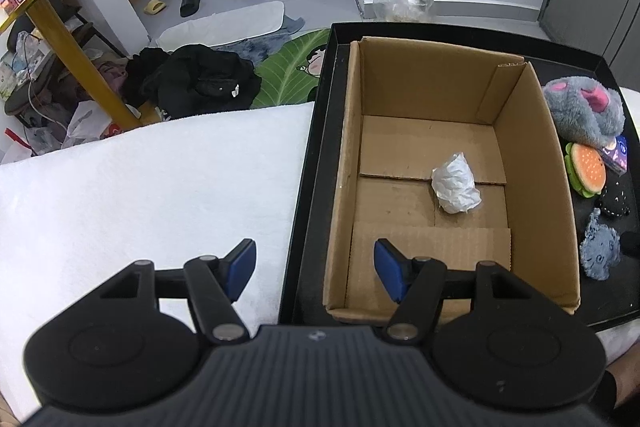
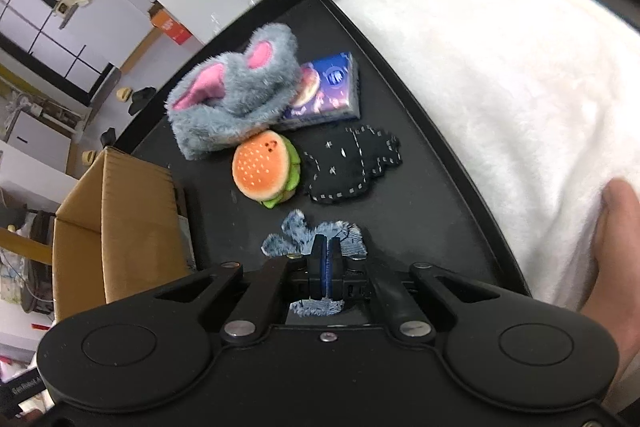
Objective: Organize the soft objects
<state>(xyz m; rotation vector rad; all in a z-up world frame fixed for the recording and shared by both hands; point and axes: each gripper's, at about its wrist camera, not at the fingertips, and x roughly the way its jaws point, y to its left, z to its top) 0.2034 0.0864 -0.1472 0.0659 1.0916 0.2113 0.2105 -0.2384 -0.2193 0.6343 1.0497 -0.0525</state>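
Right gripper (image 2: 326,259) clamped on denim patch (image 2: 344,233) near tray (image 2: 420,99) front; left gripper (image 1: 315,267) wide open, empty, straddling near-left wall of cardboard box (image 1: 340,187); crumpled paper (image 1: 456,185) inside.

- Crumpled white paper ball (image 1: 456,183): inside cardboard box (image 1: 528,187), centre right of left-wrist frame.
- Grey plush (image 2: 236,99), burger plush (image 2: 264,173), black felt piece (image 2: 352,163), blue frayed denim piece (image 2: 296,235): on black tray (image 2: 420,131), centre of right-wrist frame.
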